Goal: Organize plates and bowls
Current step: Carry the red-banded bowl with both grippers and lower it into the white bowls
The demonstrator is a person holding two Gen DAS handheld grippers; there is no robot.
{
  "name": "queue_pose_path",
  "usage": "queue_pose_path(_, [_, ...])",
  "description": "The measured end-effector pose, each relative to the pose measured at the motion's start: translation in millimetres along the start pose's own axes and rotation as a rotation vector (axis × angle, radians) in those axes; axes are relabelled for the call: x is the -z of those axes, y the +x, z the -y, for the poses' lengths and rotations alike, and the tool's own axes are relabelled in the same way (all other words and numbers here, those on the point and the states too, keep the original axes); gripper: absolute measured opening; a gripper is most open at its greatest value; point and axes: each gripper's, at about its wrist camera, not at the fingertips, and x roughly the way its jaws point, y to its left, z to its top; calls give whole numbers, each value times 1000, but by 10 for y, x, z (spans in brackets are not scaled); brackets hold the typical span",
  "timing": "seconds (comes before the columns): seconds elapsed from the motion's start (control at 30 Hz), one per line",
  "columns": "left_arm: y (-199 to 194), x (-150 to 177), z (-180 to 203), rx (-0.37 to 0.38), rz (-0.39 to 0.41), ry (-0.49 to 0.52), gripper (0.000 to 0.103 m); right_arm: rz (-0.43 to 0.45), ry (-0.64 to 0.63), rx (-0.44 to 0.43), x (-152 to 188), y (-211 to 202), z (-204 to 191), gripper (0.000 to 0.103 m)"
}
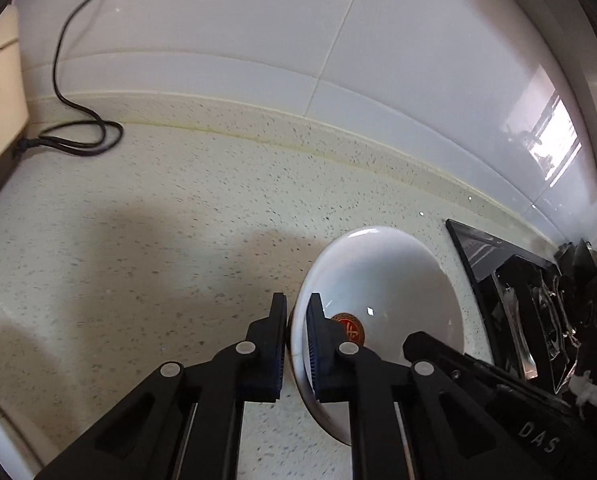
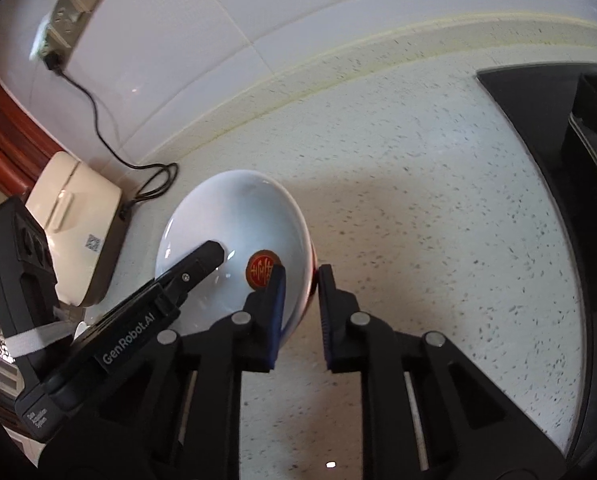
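Note:
A white bowl (image 1: 382,280) with a red round emblem inside is held above the speckled countertop (image 1: 138,240) by both grippers. My left gripper (image 1: 296,320) is shut on the bowl's left rim, one finger inside and one outside. My right gripper (image 2: 301,292) is shut on the opposite rim of the same bowl (image 2: 234,216). The left gripper's body (image 2: 138,320) shows in the right wrist view, reaching over the bowl. The right gripper's body (image 1: 498,392) shows in the left wrist view.
A black cooktop (image 1: 510,296) lies to the right, also in the right wrist view (image 2: 558,152). A cream appliance (image 2: 78,216) with a black cord (image 1: 78,136) stands at the left by the tiled wall. A wall socket (image 2: 78,4) is above it.

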Motion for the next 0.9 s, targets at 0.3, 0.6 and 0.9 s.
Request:
queue_pose_path(0.3, [-450,99,-49,-130,134,32,11,15,-62,-120,60,-79,-263,19])
queue_pose_path(0.6, [-844,171,-107,-207,252,47,11,67,-131,-240,121,-164,-533,20])
queue_pose_path(0.9, [-1200,294,-304,-259,324,15,11,107,-254,-324,285,-247,-896,20])
